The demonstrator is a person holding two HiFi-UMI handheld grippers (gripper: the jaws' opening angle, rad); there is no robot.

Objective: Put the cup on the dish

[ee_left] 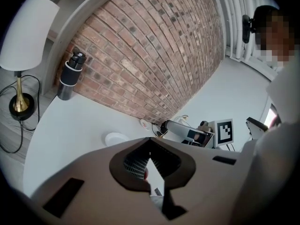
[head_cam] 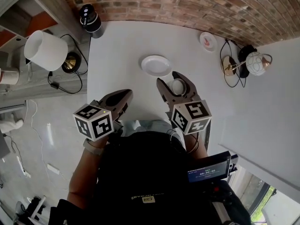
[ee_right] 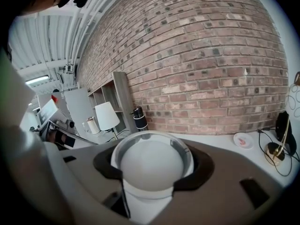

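Because the cup (head_cam: 178, 87) sits clamped between the jaws of the right gripper (head_cam: 177, 81), the coming move turns on where the dish (head_cam: 156, 65) lies from it. The dish is just ahead and a little to the left, toward the brick wall (head_cam: 187, 3), and nothing stands between the two. The left gripper (head_cam: 121, 97) hangs back near the table's (head_cam: 117, 50) near edge, with its jaws drawn together on nothing. It is farther from the dish, so the right one is clearly the arm to finish.

In the head view the cup's mouth faces up, so its long axis runs roughly vertical. Whether it leans slightly is hard to judge from this steep angle, and I cannot tell if its base touches the table or hangs just above it.

The cup is a small, round, white piece with a smooth rim and a plain pale interior, probably glazed ceramic, and the jaws' curved notches hug its wall on both sides. The dish is a shallow white round with a raised rim and a faint gloss, and it lies flat on the matte white tabletop. Both surfaces look hard and slick, so the cup wants a level, gentle set-down at the dish's centre.
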